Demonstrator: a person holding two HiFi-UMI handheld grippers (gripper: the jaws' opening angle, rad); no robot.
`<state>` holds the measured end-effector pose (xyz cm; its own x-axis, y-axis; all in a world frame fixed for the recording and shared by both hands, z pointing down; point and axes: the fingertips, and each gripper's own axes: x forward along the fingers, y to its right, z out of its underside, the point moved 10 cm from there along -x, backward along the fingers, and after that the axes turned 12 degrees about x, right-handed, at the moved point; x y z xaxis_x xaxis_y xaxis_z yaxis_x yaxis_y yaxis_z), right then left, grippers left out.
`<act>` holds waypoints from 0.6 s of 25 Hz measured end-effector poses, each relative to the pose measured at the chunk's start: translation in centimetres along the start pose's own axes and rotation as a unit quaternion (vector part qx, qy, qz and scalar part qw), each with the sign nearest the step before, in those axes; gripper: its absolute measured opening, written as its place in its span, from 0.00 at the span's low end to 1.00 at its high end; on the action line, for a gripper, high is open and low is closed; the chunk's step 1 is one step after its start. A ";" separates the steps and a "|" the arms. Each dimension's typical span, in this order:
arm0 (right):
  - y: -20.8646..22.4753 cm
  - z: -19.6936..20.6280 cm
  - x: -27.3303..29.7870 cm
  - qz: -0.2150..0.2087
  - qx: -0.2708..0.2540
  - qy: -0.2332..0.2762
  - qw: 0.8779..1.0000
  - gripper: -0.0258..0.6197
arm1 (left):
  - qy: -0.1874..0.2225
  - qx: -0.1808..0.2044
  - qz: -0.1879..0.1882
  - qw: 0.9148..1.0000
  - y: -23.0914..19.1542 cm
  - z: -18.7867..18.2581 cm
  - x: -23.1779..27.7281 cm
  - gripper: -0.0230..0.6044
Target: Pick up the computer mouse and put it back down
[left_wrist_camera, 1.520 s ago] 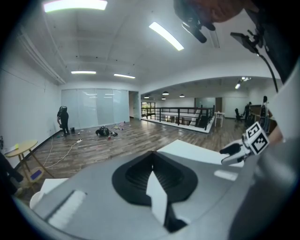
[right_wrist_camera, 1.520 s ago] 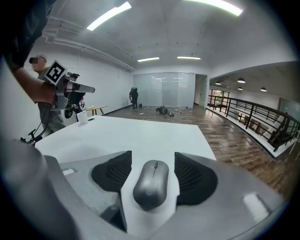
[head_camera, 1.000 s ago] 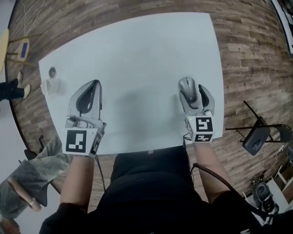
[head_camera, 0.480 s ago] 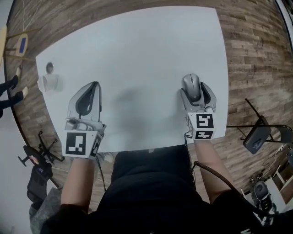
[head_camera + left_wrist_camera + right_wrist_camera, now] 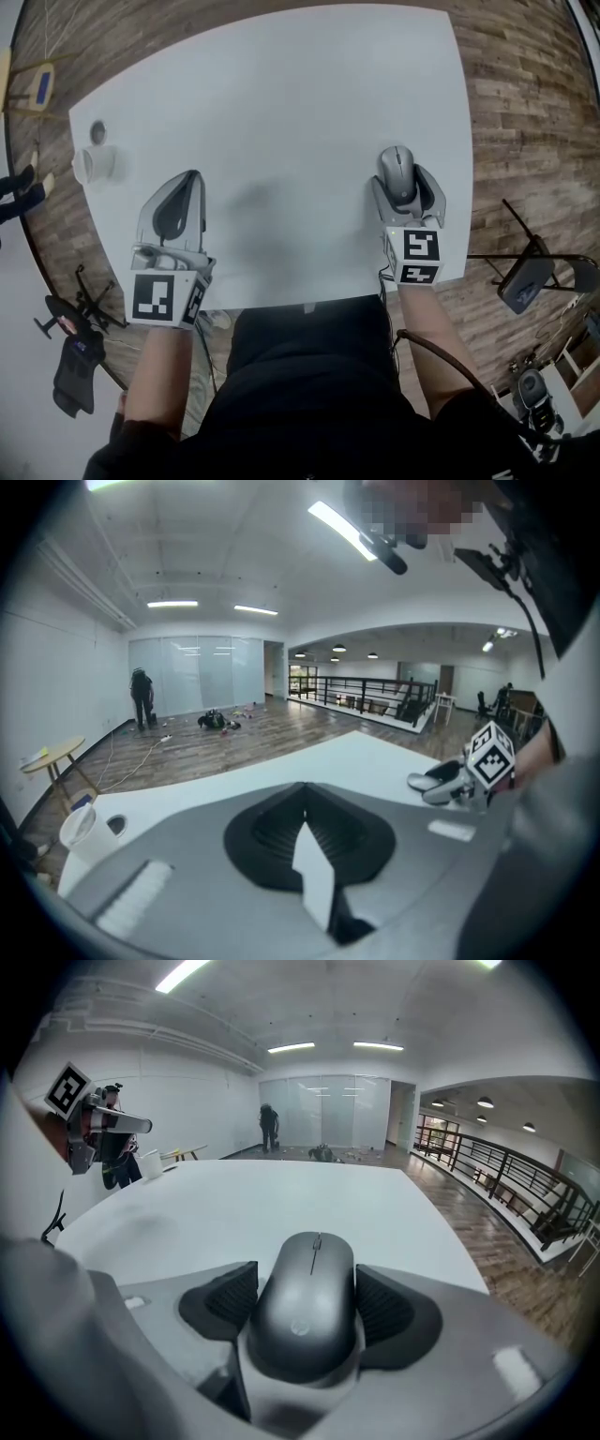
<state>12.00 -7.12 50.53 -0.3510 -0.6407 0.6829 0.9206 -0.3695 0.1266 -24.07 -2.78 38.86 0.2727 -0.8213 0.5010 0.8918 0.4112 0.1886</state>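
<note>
Jaws of the right gripper (image 5: pixel 305 1285) are clamped on both sides of the grey oval computer mouse (image 5: pixel 305 1321), which is found near the right edge of the white table (image 5: pixel 281 103), toward the near right corner. On the left gripper (image 5: pixel 302 799) the jaws are pressed together, nothing pinched. A white cup (image 5: pixel 92 167) is parked by the table's left edge, contents can't be made out.
</note>
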 end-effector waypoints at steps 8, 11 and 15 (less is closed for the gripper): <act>0.4 0.1 0.2 -0.002 0.002 0.001 1.000 0.52 | 0.001 -0.006 -0.010 1.000 0.1 0.0 -0.9 0.04; 0.6 0.1 0.1 -0.002 0.018 0.004 1.000 0.52 | 0.006 -0.005 -0.012 1.000 0.0 0.1 -1.3 0.04; 0.4 0.1 -0.5 -0.002 0.016 0.010 1.000 0.52 | 0.012 -0.003 -0.014 1.000 -0.1 0.3 -1.9 0.04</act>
<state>12.53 -6.88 50.26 -0.3574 -0.6531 0.6677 0.9242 -0.3504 0.1519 -24.78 -1.13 38.14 0.2555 -0.8421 0.4750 0.9017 0.3847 0.1971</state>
